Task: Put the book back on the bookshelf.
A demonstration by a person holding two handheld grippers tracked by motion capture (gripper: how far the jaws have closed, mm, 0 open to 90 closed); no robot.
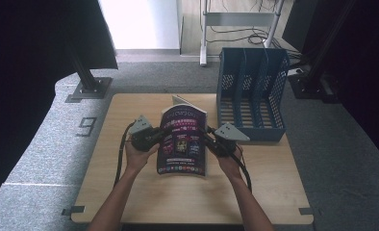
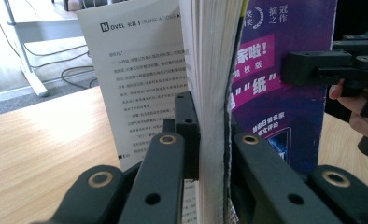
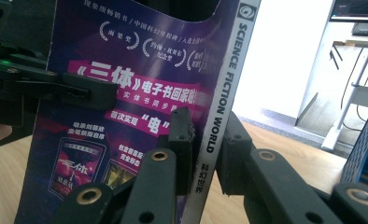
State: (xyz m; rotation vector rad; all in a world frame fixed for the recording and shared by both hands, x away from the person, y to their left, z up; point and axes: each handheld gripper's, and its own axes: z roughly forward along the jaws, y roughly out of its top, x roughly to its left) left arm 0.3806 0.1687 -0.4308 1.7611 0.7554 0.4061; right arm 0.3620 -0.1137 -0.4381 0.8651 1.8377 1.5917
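Note:
A purple science-fiction magazine [image 1: 183, 142] stands upright over the middle of the wooden table [image 1: 144, 197], its cover facing the person. My left gripper [image 1: 159, 136] is shut on its page edge. In the left gripper view the jaws of my left gripper [image 2: 210, 126] press the page block, and one white printed page [image 2: 135, 70] fans out to the left of the magazine [image 2: 275, 93]. My right gripper [image 1: 206, 134] is shut on the spine side. In the right gripper view my right gripper [image 3: 208, 135] clamps the grey spine of the magazine [image 3: 140, 93]. The other gripper [image 3: 79, 91] grips the far edge.
A blue plastic file rack [image 1: 252, 94] with upright slots stands at the table's back right corner, just behind my right gripper. Black stand bases sit on the grey carpet beyond the table. A white metal frame and cables lie farther back.

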